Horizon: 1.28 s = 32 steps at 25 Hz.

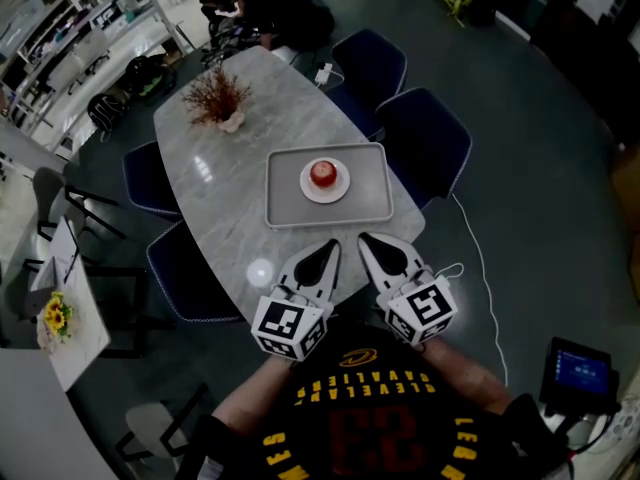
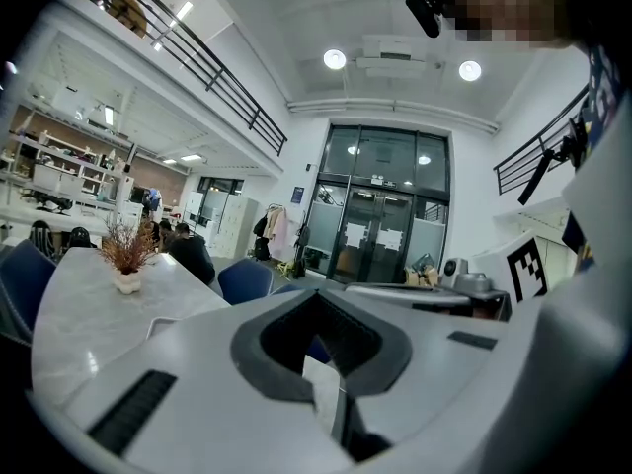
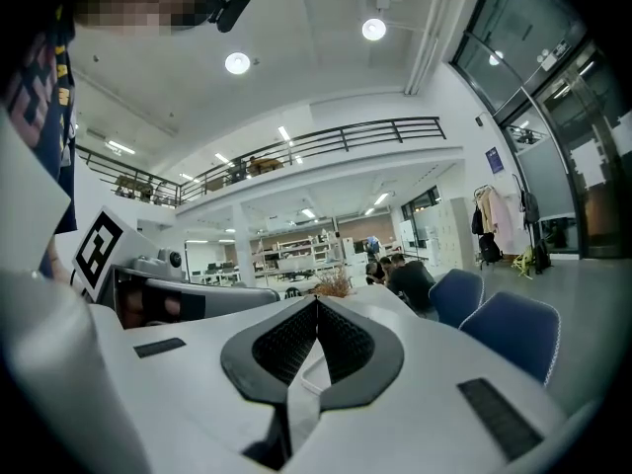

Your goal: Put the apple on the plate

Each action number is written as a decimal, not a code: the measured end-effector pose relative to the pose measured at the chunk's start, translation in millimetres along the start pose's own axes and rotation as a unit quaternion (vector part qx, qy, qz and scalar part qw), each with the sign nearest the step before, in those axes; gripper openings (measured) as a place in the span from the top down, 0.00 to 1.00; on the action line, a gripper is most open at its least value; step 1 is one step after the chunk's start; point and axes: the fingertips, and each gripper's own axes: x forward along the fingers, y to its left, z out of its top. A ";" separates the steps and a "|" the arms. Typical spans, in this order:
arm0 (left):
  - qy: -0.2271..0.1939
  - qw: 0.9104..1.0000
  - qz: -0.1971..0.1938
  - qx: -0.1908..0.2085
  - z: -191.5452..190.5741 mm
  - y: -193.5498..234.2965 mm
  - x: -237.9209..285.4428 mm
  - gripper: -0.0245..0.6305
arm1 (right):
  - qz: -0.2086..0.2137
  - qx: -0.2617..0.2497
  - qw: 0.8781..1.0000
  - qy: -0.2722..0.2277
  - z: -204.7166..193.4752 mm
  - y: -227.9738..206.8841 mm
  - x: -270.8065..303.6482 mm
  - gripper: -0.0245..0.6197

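In the head view a red apple (image 1: 322,173) sits on a small white plate (image 1: 341,190), which rests in the middle of a grey tray (image 1: 285,200) on the marble table (image 1: 230,223). Both grippers hover side by side at the table's near edge, short of the tray. The left gripper (image 1: 333,244) is shut with nothing in it, and so is the right gripper (image 1: 363,238). In the left gripper view the left gripper (image 2: 318,296) has its jaws closed together, tilted up at the room. The right gripper (image 3: 316,302) looks the same in the right gripper view. The apple shows in neither gripper view.
A vase of dried twigs (image 1: 220,100) stands at the table's far end. Blue chairs (image 1: 428,140) line both long sides. People (image 1: 268,8) sit beyond the far end. A side table with yellow flowers (image 1: 55,316) is at the left, a tablet (image 1: 578,370) at the lower right.
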 end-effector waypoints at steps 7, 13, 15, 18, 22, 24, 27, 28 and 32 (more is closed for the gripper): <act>-0.008 1.000 0.010 0.010 2.7 -4.5 -6.2 0.96 | 0.002 0.000 1.000 -0.001 -1.8 1.1 -4.4 0.95; -0.008 1.000 0.016 0.007 -1.1 -4.9 -9.4 0.96 | 0.007 0.000 1.000 0.001 -5.3 4.9 -6.2 0.95; -0.007 1.000 0.017 0.006 -1.1 -5.2 -11.1 0.96 | 0.008 0.000 1.000 0.003 -5.6 6.5 -7.0 0.95; -0.008 1.000 0.019 0.007 -0.4 -5.3 -12.2 0.96 | 0.010 -0.001 1.000 0.004 -5.3 8.5 -7.3 0.95; -0.006 1.000 0.017 0.005 -2.2 -4.7 -9.8 0.96 | 0.011 -0.002 1.000 0.006 -7.2 7.5 -5.9 0.95; -0.005 1.000 0.015 0.003 -3.1 -5.2 -9.1 0.96 | 0.010 -0.002 1.000 0.007 -8.7 7.2 -5.9 0.95; -0.004 1.000 0.016 0.004 -4.0 -5.9 -8.8 0.96 | 0.011 0.001 1.000 0.008 -10.0 7.3 -7.1 0.95; -0.004 1.000 0.017 0.004 -4.3 -5.8 -8.8 0.96 | 0.012 0.002 1.000 0.009 -10.5 7.3 -7.4 0.95; -0.001 1.000 0.018 0.004 -6.2 -5.8 -9.0 0.96 | 0.012 0.004 1.000 0.011 -12.9 7.1 -7.7 0.95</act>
